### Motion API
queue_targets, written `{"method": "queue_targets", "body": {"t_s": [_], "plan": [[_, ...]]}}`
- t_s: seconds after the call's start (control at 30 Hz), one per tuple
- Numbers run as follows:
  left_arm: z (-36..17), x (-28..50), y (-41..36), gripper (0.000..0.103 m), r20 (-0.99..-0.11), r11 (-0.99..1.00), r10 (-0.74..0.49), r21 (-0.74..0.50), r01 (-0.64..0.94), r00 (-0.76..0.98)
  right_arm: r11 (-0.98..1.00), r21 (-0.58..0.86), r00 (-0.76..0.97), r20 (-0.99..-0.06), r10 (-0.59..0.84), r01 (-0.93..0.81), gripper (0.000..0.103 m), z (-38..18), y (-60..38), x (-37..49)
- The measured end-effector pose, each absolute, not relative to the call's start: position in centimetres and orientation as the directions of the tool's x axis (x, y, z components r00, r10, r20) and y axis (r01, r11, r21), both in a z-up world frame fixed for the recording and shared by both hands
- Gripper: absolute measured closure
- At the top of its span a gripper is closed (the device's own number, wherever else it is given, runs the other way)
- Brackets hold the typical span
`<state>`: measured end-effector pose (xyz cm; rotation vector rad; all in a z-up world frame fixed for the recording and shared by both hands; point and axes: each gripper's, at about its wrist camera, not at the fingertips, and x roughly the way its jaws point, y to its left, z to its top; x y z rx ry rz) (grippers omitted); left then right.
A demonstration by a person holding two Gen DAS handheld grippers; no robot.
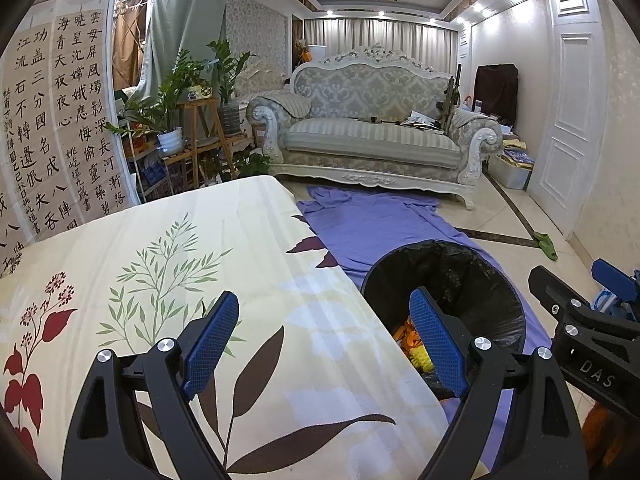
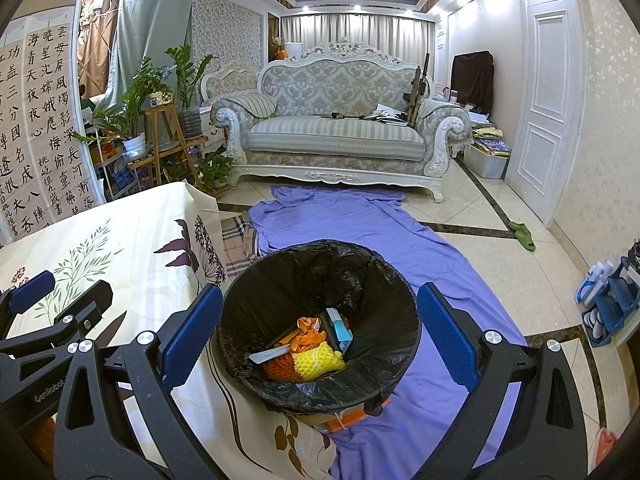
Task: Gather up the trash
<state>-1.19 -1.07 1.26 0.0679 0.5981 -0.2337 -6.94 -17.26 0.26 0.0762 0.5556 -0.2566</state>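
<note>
both grippers empty, trash sits in the bin

your left hand-held gripper [image 1: 324, 330] is spread wide over the table [image 1: 168, 280] edge, nothing between its blue pads. your right hand-held gripper [image 2: 320, 332] is also spread, hovering above the bin [image 2: 320, 388], which stands on the purple sheet [image 2: 360, 224] just beside the table. inside lie orange scraps [image 2: 308, 326], a yellow foam net [image 2: 318, 360] and a blue-white box [image 2: 340, 330]. from the left wrist, one finger hides most of that trash.

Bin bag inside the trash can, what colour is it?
Black; the bin bag shows best in the right wrist view.
</note>
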Motion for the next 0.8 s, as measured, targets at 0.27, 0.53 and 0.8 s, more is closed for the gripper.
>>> {"method": "queue_targets", "body": {"t_s": [0.27, 0.53, 0.8], "plan": [[1.28, -1.36, -1.41, 0.018, -0.558, 0.966, -0.204, 0.016, 0.257, 0.804, 0.965, 0.002, 0.819, -0.53, -0.22, 0.261, 0.008, 0.27, -17.3, -6.93], [1.33, -1.39, -1.54, 0.018, -0.554, 0.965, -0.206, 0.019, 0.26, 0.806, 0.965, 0.002, 0.817, -0.532, -0.22, 0.261, 0.008, 0.18, -17.31, -6.88], [1.32, -1.41, -1.56, 0.018, -0.555, 0.964, -0.21, 0.02, 0.265, 0.805, 0.966, 0.002, 0.815, -0.536, -0.218, 0.26, 0.008, -0.01, -17.39, -6.92]]}}
